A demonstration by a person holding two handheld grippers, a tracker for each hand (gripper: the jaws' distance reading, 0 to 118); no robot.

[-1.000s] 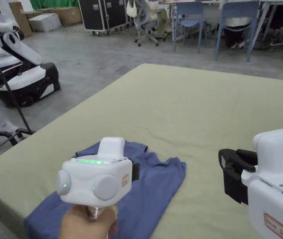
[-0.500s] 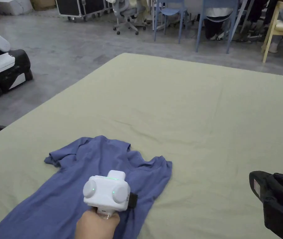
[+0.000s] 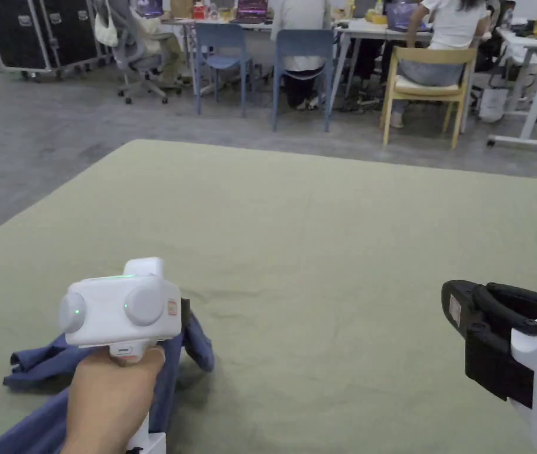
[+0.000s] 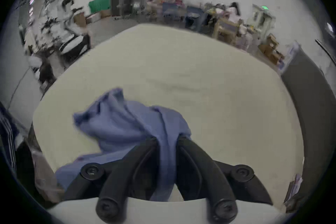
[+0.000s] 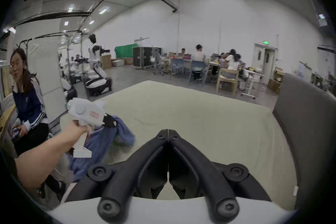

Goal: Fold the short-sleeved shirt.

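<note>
Where half a second ago the blue short-sleeved shirt (image 4: pixel 127 126) lay spread flat, the left gripper (image 4: pixel 166 138) now clenches a bunch of it and lifts it off the green table (image 3: pixel 332 236), near its left edge. So it is being repositioned, not yet folded. The right gripper (image 5: pixel 168 132) hovers well apart, jaws closed on nothing.

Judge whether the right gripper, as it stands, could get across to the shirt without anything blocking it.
Probably yes. Bare green table lies between the right gripper and the shirt, with nothing standing in the path. Its jaws are shut and empty, so they must open first. The left gripper already clamps the shirt.
</note>
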